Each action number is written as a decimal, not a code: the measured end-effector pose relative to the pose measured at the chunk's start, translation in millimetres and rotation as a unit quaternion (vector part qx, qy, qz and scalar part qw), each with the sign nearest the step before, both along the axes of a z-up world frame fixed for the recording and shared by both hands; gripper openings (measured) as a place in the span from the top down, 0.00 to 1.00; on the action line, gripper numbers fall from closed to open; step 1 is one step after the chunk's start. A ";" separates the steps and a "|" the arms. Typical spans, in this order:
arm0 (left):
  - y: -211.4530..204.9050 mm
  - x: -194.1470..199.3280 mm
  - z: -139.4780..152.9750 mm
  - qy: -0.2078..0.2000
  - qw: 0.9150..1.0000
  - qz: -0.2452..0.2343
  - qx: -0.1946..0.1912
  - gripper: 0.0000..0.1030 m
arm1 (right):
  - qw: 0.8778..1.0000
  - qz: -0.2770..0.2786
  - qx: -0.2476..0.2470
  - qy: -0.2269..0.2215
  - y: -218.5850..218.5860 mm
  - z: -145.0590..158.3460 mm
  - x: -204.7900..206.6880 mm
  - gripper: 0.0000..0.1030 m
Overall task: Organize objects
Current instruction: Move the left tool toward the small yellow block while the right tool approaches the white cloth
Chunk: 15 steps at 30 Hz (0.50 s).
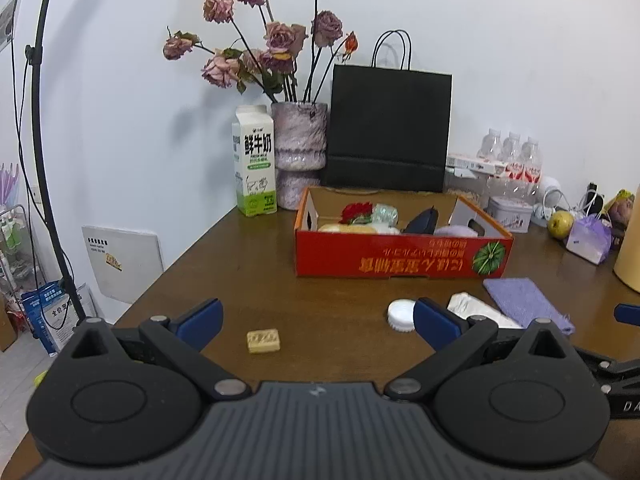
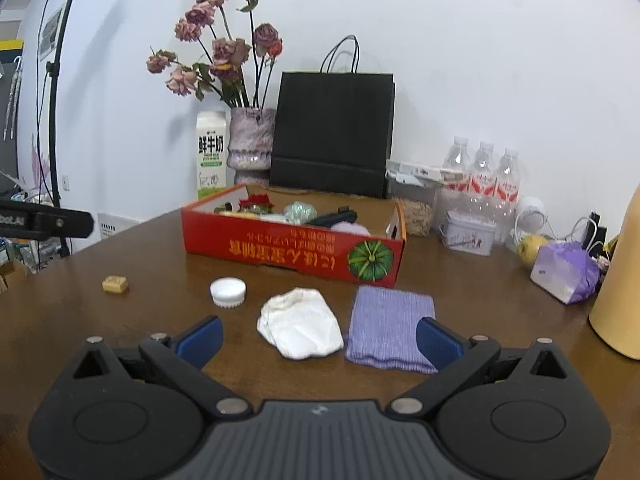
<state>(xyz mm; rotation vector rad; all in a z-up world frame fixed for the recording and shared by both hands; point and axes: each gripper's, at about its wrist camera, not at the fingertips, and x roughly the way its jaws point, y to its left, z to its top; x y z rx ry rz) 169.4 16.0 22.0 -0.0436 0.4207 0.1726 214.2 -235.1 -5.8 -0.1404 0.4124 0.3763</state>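
A white cloth, a purple cloth, a white cap and a tan block are lying on the bench before the red box. The left gripper and right gripper are hovering with jaws spread wide, holding nothing.

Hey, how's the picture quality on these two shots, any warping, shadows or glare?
Left wrist view: fisheye bends the lamp pole into a curve, corners go dark, and the flowers cast soft shadows on the wall. Right wrist view: same bending at the edges, a mild sheen on the wooden table, and the red box looks sharp.
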 end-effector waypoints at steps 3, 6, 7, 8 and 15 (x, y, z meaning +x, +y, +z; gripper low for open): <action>4.6 -3.0 -6.9 0.009 1.000 0.005 0.009 0.00 | 1.000 -0.004 -0.001 0.007 -2.2 -7.6 1.2 0.00; 9.8 -2.5 -16.7 0.026 1.000 0.005 0.011 0.00 | 1.000 -0.015 0.008 0.009 -5.3 -13.6 4.6 0.00; 11.4 -1.5 -20.4 0.034 0.999 0.004 0.012 0.00 | 1.000 -0.020 0.013 0.010 -6.5 -15.2 6.1 0.00; 13.2 0.2 -24.7 0.041 0.999 0.005 0.013 0.00 | 0.999 -0.025 0.017 0.011 -7.8 -16.8 7.5 0.00; 30.0 21.1 -47.2 0.084 0.996 0.005 0.016 0.00 | 0.998 -0.057 0.028 0.003 -12.2 -26.8 11.6 0.00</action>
